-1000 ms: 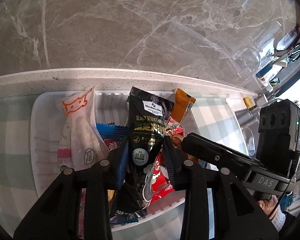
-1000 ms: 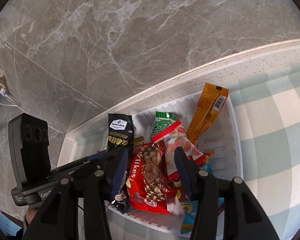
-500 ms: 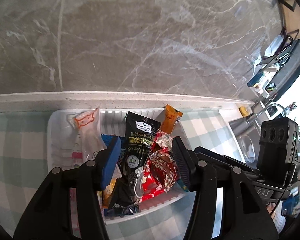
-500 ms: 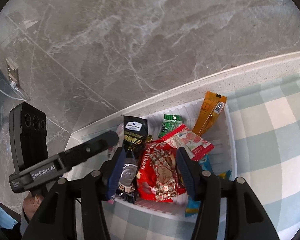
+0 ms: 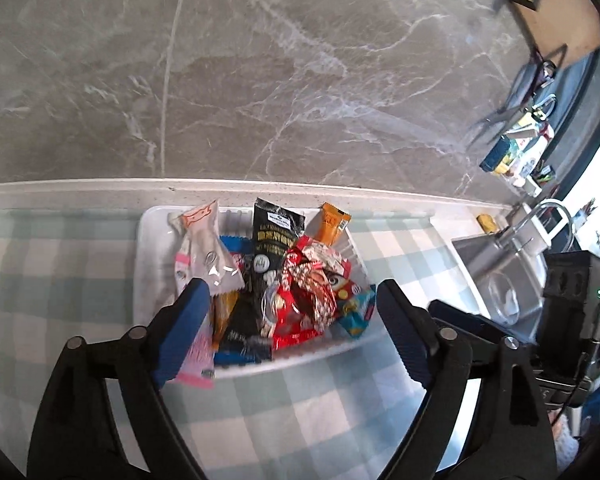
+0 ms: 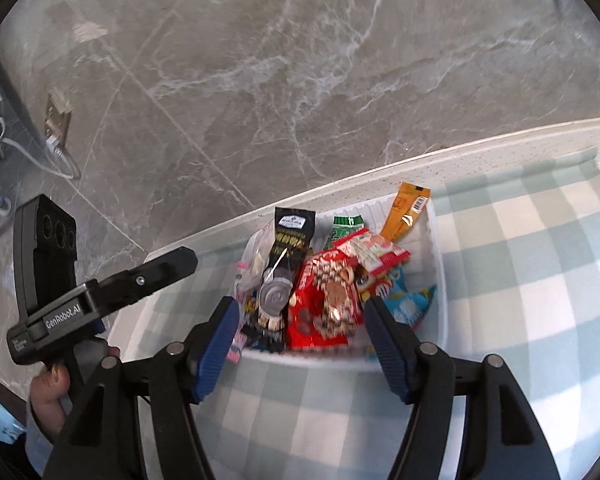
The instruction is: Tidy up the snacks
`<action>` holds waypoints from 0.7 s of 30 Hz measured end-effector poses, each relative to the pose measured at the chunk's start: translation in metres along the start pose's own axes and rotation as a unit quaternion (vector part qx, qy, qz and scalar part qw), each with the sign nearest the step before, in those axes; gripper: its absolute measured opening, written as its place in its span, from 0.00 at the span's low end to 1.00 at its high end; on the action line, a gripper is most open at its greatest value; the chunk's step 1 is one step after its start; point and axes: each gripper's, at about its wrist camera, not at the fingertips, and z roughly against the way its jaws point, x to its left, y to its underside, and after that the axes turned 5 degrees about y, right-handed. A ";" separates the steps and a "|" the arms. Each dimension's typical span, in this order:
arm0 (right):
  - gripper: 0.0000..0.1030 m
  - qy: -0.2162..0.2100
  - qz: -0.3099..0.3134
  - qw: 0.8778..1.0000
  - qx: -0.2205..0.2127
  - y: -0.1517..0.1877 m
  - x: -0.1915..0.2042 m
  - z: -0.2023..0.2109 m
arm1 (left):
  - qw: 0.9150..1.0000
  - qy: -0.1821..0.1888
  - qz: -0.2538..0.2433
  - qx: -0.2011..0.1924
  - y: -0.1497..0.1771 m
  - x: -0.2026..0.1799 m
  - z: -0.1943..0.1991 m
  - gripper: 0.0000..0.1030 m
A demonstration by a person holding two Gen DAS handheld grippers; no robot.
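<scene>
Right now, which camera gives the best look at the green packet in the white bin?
The right wrist view: the green packet shows plainly at the back of the white bin, behind the red snack bags. In the left wrist view I cannot find it; the black pouch and red bags apparently cover it.

A green-and-white checked cloth (image 5: 320, 408) is covering the counter. Behind it a grey marble wall (image 5: 259, 72) is rising. At the right a steel sink (image 5: 496, 264) with a tap (image 5: 540, 212) is sitting beside the cloth. On the wall, a socket (image 6: 57, 120) is holding a white cable (image 6: 23, 156).
</scene>
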 end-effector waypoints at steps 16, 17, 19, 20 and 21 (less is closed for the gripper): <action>0.82 0.091 0.046 0.993 -0.067 0.056 0.022 0.102 | 0.995 -0.047 -0.087 -0.012 0.065 -0.074 0.076 0.86; 0.83 0.095 0.048 0.992 -0.071 0.059 0.023 0.107 | 0.995 -0.048 -0.091 -0.013 0.067 -0.077 0.079 0.87; 0.86 0.101 0.051 0.990 -0.081 0.064 0.026 0.118 | 0.993 -0.052 -0.104 -0.016 0.073 -0.085 0.086 0.87; 0.86 0.103 0.051 0.990 -0.083 0.066 0.027 0.121 | 0.992 -0.054 -0.109 -0.017 0.076 -0.089 0.090 0.87; 0.86 0.104 0.051 0.990 -0.084 0.068 0.028 0.126 | 0.992 -0.053 -0.112 -0.018 0.076 -0.090 0.091 0.87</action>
